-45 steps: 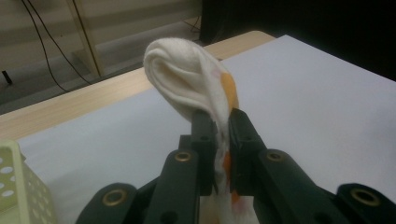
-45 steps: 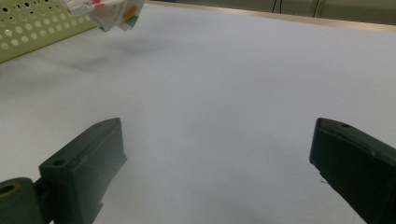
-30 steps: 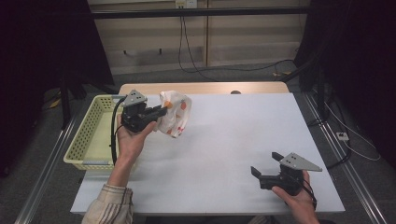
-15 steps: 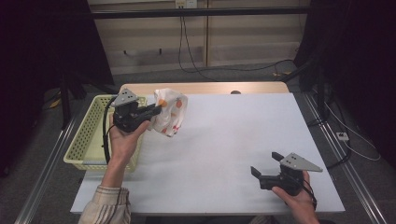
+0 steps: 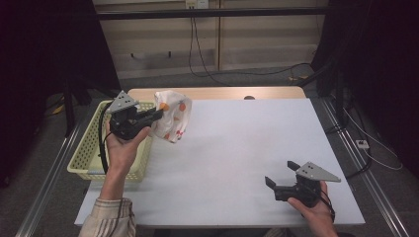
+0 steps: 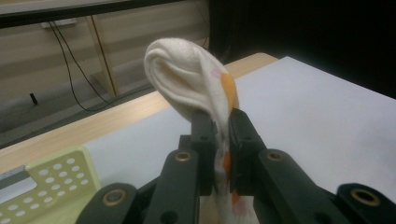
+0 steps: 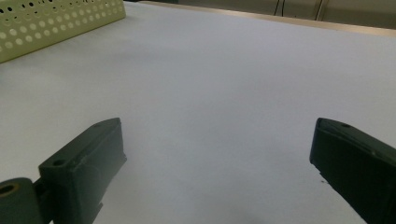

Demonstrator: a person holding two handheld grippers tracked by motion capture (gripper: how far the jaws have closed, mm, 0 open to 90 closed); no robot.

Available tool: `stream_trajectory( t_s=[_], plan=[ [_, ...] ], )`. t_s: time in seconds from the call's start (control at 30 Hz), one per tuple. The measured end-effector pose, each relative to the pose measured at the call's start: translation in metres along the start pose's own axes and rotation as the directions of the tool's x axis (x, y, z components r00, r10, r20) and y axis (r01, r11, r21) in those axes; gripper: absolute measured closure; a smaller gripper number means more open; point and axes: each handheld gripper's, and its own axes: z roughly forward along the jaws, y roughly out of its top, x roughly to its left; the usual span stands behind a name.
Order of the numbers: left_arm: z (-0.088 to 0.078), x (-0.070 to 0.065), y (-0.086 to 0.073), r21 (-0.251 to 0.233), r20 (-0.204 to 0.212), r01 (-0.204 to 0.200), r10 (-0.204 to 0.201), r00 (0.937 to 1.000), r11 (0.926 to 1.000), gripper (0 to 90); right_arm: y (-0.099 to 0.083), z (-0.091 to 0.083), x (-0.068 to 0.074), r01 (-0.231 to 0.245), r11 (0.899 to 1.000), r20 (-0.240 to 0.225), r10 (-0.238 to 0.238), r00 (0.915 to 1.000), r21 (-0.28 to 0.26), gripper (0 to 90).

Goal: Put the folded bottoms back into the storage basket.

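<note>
The desk (image 5: pixel 232 163) is covered by a white sheet, and a pale yellow perforated basket (image 5: pixel 89 157) is set at its left edge. A white cloth (image 5: pixel 170 118) with orange spots is held off the desk, just right of the basket's far corner, pinched in the left tool (image 5: pixel 157 115). In the left gripper view the jaws are seen clamped narrow on a thin fold of the cloth (image 6: pixel 196 84), with most of the fabric bunched above them and a little hanging below. The right tool (image 5: pixel 280 177) is held low over the desk's near right corner, well apart from the cloth, its jaws spread wide with nothing between them.

The work is judged to be moving the cloth toward the basket. Since only a thin fold is gripped, the cloth could be pulled free by its own weight or by a quick swing. The hanging end could also be caught on the basket's rim, so that the cloth is left draped over the wall rather than dropped inside.
</note>
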Motion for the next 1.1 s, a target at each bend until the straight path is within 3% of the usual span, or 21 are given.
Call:
stream_trajectory(
  t_s=[0.4, 0.8, 1.1],
  plan=[
    [-0.015, 0.003, 0.004, -0.02, -0.022, -0.019, 0.018, 0.9996, 0.9996, 83.0, 0.0, 0.0, 0.001, -0.001, 1.0, -0.004, 0.001, 1.0, -0.001, 3.0],
    [-0.028, 0.011, 0.003, -0.033, -0.04, -0.001, 0.0, 0.9992, 0.9995, 83.1, 0.0, 0.0, 0.0, 0.001, 1.0, -0.004, -0.001, 1.0, 0.0, 3.0],
    [-0.038, 0.017, 0.007, -0.038, -0.065, -0.012, 0.009, 0.9979, 0.9992, 83.1, 0.0, 0.0, 0.0, 0.0, 1.0, 0.0, 0.0, 1.0, 0.0, 3.1]
  ],
)
